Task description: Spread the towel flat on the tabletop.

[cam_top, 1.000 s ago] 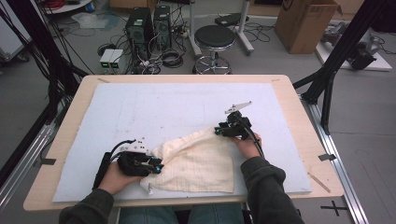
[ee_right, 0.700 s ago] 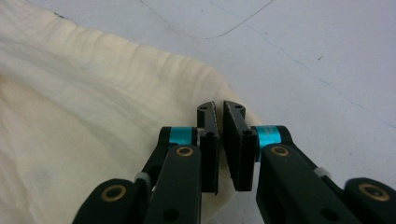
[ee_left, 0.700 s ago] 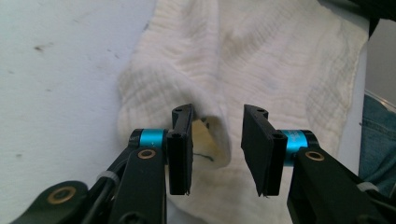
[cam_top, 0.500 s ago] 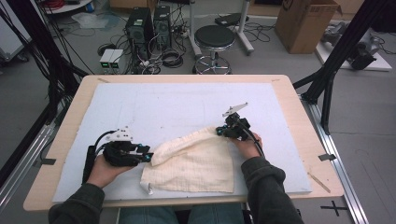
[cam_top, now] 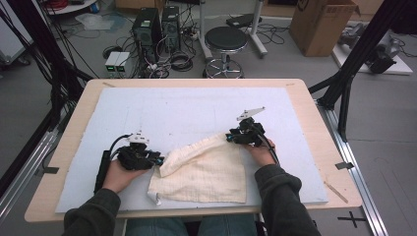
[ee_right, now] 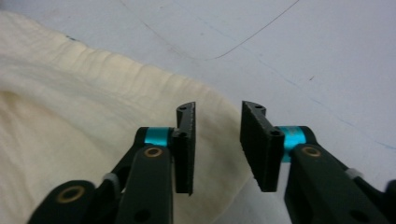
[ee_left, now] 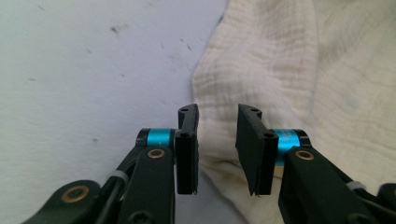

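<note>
A cream cloth (cam_top: 206,172) lies partly folded on the white mat (cam_top: 187,108), its rolled upper edge running from left to upper right. My left gripper (cam_top: 156,160) sits at the cloth's left fold. In the left gripper view its jaws (ee_left: 218,112) have just been closing; they stand apart, with the cloth's edge (ee_left: 280,60) in the gap and untouched by the pads. My right gripper (cam_top: 230,138) is at the cloth's far right corner. Its jaws (ee_right: 218,108) have just been opening, and the corner of the cloth (ee_right: 70,116) lies under the gap, free of the pads.
The mat covers most of a wooden table (cam_top: 322,147). Beyond the far edge, on the floor, stand a black stool (cam_top: 225,39), computer towers (cam_top: 152,24) with cables and a cardboard box (cam_top: 319,24). Bare mat stretches behind the cloth.
My left gripper has left the cloth's near left part, gone up and left, then come back right to the fold. The right hand has stayed in place.
</note>
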Demonstrator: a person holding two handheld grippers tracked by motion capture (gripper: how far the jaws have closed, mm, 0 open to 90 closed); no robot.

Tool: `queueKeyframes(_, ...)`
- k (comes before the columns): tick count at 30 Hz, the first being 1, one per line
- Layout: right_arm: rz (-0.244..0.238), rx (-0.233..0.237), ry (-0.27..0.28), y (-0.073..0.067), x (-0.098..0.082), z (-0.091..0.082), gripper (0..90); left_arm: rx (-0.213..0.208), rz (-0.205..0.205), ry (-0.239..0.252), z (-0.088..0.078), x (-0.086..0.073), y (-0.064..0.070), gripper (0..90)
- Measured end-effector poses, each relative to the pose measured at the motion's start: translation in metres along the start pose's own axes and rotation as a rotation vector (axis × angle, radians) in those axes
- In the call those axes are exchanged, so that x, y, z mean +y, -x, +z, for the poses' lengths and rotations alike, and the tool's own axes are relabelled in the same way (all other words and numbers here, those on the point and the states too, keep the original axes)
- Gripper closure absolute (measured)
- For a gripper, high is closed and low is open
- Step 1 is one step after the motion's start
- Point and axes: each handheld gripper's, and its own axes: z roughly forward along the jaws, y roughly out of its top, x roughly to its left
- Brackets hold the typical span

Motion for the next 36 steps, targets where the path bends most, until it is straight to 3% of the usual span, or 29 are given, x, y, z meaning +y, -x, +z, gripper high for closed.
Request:
queueKeyframes(3, 0.005, -0.019, -0.019, 0.002, -0.002, 0.003, 61.8, 0.001, 0.005, -0.005, 0.004, 0.001, 0.001, 67.1)
queueKeyframes(5, 0.005, -0.022, -0.026, 0.004, -0.003, 0.005, 62.4, 0.01, 0.017, -0.006, 0.005, 0.001, 0.001, 72.9)
queueKeyframes(8, -0.006, -0.03, -0.029, 0.004, -0.002, 0.006, 70.3, 0.019, 0.031, -0.008, 0.006, 0.001, 0.001, 81.4)
queueKeyframes(10, 0.007, -0.023, -0.03, 0.005, -0.003, 0.005, 81.0, 0.031, 0.042, -0.001, 0.007, 0.003, 0.001, 86.0)
queueKeyframes(12, -0.005, -0.01, -0.037, 0.005, -0.002, 0.004, 87.3, 0.052, 0.046, 0.013, 0.006, 0.004, 0.0, 86.6)
queueKeyframes(16, -0.033, 0.014, -0.037, 0.0, 0.0, -0.001, 88.4, 0.085, 0.03, 0.043, 0.0, 0.01, -0.008, 87.0)
queueKeyframes(20, -0.059, 0.013, -0.009, -0.005, 0.005, -0.011, 88.6, 0.103, -0.011, 0.074, -0.006, 0.018, -0.021, 87.0)
queueKeyframes(26, -0.057, -0.021, 0.001, 0.001, 0.015, -0.018, 88.6, 0.181, -0.05, 0.128, -0.004, 0.031, -0.039, 87.6)
queueKeyframes(28, -0.039, -0.032, 0.003, 0.006, 0.017, -0.018, 88.6, 0.209, -0.059, 0.127, -0.001, 0.037, -0.046, 87.6)
queueKeyframes(31, -0.017, -0.074, 0.026, 0.015, 0.024, -0.018, 88.5, 0.283, -0.126, 0.207, 0.006, 0.049, -0.059, 87.2)
queueKeyframes(33, 0.015, -0.122, 0.048, 0.023, 0.033, -0.016, 87.4, 0.348, -0.162, 0.257, 0.012, 0.06, -0.067, 82.0)
queueKeyframes(35, 0.062, -0.157, 0.064, 0.03, 0.04, -0.013, 72.1, 0.347, -0.195, 0.24, 0.018, 0.065, -0.073, 71.1)
queueKeyframes(36, 0.075, -0.154, 0.061, 0.031, 0.041, -0.01, 72.0, 0.329, -0.196, 0.232, 0.019, 0.064, -0.074, 69.9)
